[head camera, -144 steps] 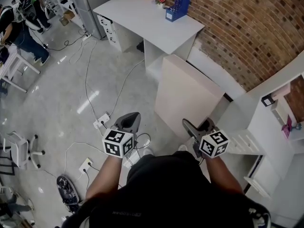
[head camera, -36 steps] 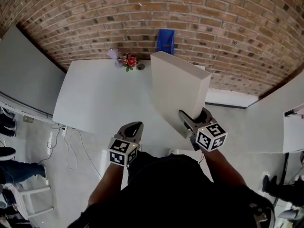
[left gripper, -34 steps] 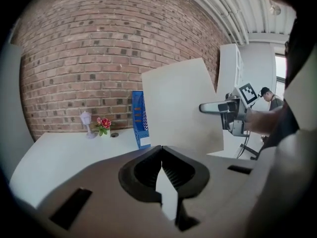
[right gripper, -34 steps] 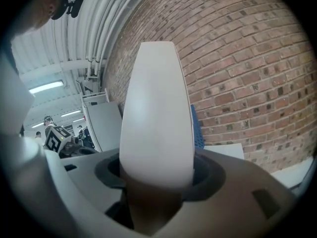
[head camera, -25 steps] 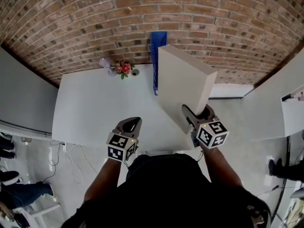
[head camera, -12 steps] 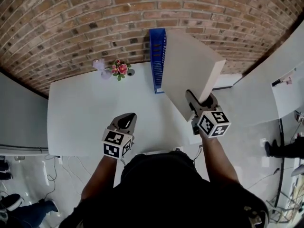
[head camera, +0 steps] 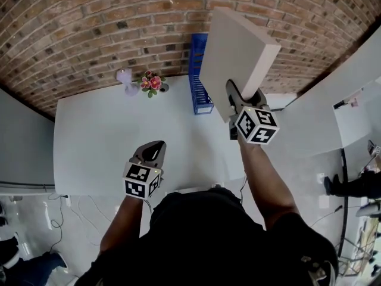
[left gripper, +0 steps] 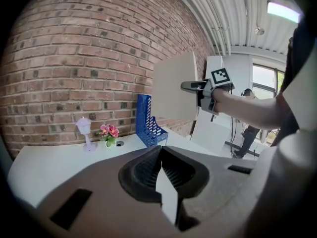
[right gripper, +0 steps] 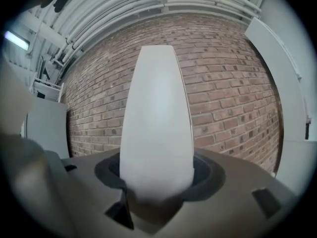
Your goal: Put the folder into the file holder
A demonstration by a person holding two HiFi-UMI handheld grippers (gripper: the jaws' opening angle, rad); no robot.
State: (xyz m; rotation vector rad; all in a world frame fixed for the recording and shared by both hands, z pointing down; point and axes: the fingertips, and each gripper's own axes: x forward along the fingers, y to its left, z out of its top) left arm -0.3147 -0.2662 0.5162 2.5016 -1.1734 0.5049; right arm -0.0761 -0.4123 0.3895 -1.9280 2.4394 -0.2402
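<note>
Close to the person's body, the left gripper (head camera: 153,151) hovers over the near part of the white tabletop (head camera: 101,142), its fingers closed together on nothing. Farther out and higher, the right gripper (head camera: 243,94) has its fingers clamped on the near edge of the thick pale folder (head camera: 238,43), which is held tilted in the air over the blue file holder (head camera: 199,94). The holder stands at the tabletop's far edge by the brick wall (head camera: 89,28), with small pink flowers (head camera: 150,82) beside it.

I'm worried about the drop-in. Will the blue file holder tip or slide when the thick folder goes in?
The file holder seems light slotted plastic, loose on a smooth desk, so it may slide. The folder in the right gripper looks thick and stiff; a nudge could tip the holder.
</note>
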